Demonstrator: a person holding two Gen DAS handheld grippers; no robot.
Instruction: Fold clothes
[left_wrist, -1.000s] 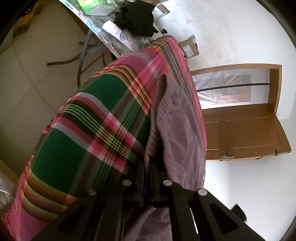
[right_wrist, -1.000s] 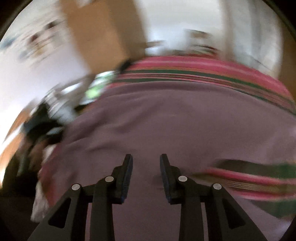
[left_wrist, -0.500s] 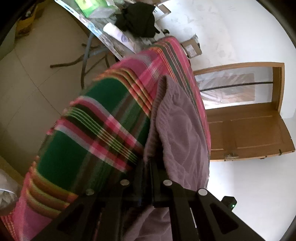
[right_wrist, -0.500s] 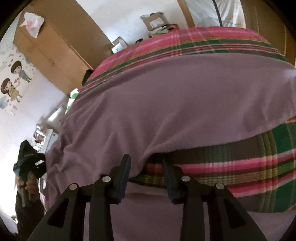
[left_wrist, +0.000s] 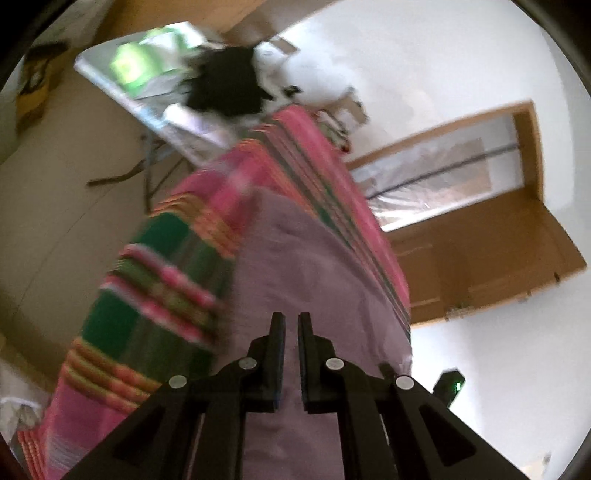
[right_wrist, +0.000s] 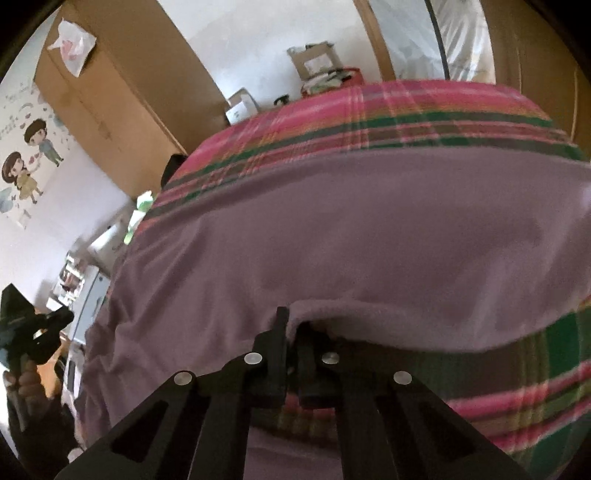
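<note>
Matt mauve knit garment (right_wrist: 332, 240) on woven plaid blanket (right_wrist: 369, 122); wooden wardrobe (right_wrist: 122, 103).

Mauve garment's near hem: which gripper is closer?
Right. The right gripper is pinching the hem of the mauve garment; the left gripper, slightly open, hovers over its side.

We see white walls (left_wrist: 424, 59) and a pale tiled floor (left_wrist: 55, 192). A brown wooden door (left_wrist: 491, 254) stands open beside a bright opening. A tall brown wooden wardrobe (right_wrist: 110, 92) stands near a cartoon wall sticker (right_wrist: 26, 162). A cluttered grey folding table (left_wrist: 147, 103) stands behind.
</note>
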